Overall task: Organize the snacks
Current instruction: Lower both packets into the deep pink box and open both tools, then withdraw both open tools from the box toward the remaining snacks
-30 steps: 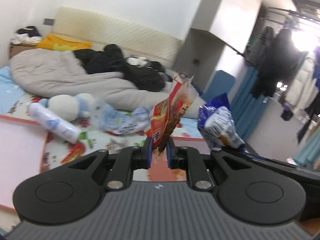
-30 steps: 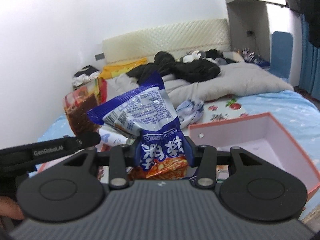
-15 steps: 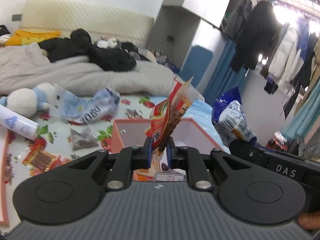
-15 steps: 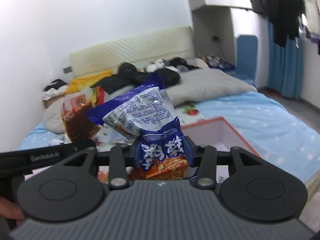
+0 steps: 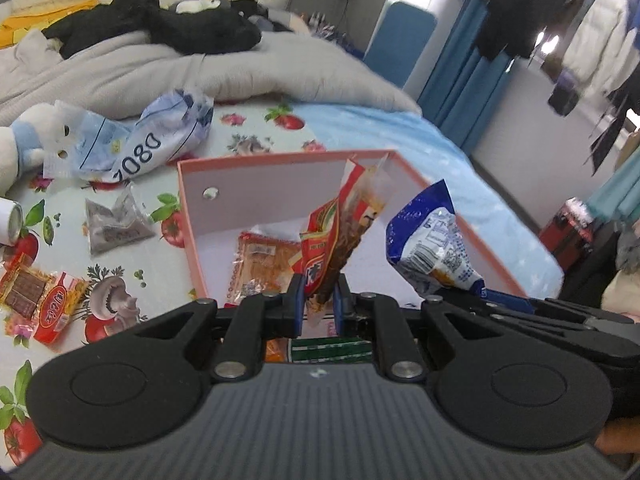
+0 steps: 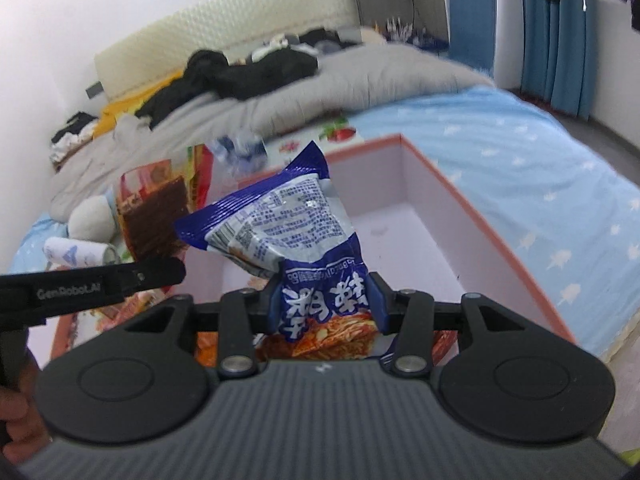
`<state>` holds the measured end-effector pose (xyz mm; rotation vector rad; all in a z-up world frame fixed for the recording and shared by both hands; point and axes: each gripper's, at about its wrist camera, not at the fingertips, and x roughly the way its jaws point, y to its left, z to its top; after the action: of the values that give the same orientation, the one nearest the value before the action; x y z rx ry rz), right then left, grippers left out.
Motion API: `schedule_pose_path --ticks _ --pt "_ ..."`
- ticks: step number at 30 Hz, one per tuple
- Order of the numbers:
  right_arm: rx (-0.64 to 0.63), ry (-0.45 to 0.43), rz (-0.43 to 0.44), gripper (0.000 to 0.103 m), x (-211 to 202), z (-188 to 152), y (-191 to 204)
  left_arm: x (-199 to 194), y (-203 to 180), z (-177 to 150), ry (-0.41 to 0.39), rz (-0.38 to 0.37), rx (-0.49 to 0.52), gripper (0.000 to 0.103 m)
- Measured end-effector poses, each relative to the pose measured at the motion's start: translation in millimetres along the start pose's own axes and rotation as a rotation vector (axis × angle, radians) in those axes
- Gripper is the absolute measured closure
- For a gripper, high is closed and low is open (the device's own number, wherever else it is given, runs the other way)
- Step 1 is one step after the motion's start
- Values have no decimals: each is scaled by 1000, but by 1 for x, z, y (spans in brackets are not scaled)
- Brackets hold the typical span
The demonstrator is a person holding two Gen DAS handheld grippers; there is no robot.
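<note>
While my left gripper (image 5: 316, 300) clamps a red packet (image 5: 336, 236) over the pink box (image 5: 188, 208), my right gripper (image 6: 326, 304) pinches a blue bag (image 6: 288, 232) above it.

Home bedroom: bed (image 5: 400, 136) with grey duvet (image 5: 168, 64), padded headboard (image 6: 224, 36), hanging clothes (image 5: 520, 12), blue curtains (image 6: 560, 32)

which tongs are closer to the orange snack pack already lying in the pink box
Left. The left tongs, shut on the red snack bag, hover just right of the orange snack pack in the pink box. The right tongs, holding the blue snack bag, sit farther right.
</note>
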<state>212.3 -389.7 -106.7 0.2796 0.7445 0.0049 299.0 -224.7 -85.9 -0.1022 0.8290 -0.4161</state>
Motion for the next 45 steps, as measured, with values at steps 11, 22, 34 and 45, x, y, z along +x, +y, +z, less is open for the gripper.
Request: schedule_pose_path --ticks 11,22,34,45 --pt "19 63 11 54 32 -1 -12 36 8 8 60 23 7 85" --pt "35 43 2 34 13 3 -14 -10 9 14 -28 46 -7 42" --pt "30 -161 59 34 -82 13 15 -131 4 12 -214 24 18 42" --pt "-25 -281 156 34 -142 0 54 -217 10 -22 -334 42 22 41"
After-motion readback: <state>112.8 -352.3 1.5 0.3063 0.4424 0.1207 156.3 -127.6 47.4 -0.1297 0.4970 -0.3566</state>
